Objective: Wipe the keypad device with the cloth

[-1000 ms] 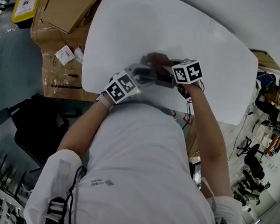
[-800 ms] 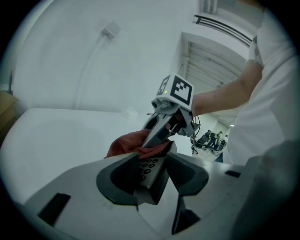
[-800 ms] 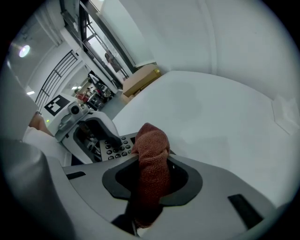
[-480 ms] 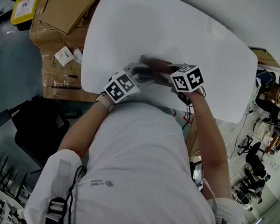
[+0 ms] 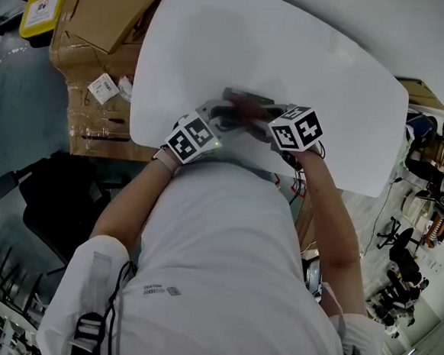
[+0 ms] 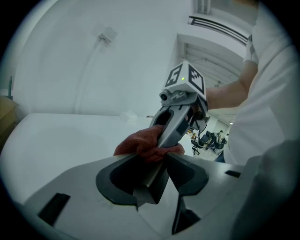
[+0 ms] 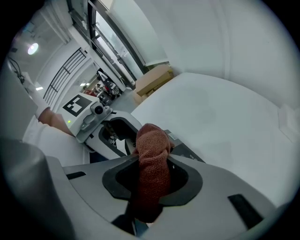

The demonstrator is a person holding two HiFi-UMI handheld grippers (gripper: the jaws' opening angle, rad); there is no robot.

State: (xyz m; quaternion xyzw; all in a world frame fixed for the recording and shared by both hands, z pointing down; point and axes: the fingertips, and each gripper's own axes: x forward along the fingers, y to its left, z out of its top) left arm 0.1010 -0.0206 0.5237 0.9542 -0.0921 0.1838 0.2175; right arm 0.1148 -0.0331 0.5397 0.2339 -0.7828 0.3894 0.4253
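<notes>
Reddish cloth, pinched in our right tool, sits on the keypad device our left tool clamps; we judge wiping underway, unfinished.

Rust-red cloth bunched against keypad device

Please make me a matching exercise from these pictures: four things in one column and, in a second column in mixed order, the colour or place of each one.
Column A
1. cloth
2. keypad device
3. table
4. bin

Column B
a. white
b. clamped in the left tool
c. yellow, beside the cardboard boxes
d. reddish, clamped in the right tool

Pairs: 1-d, 2-b, 3-a, 4-c
</notes>
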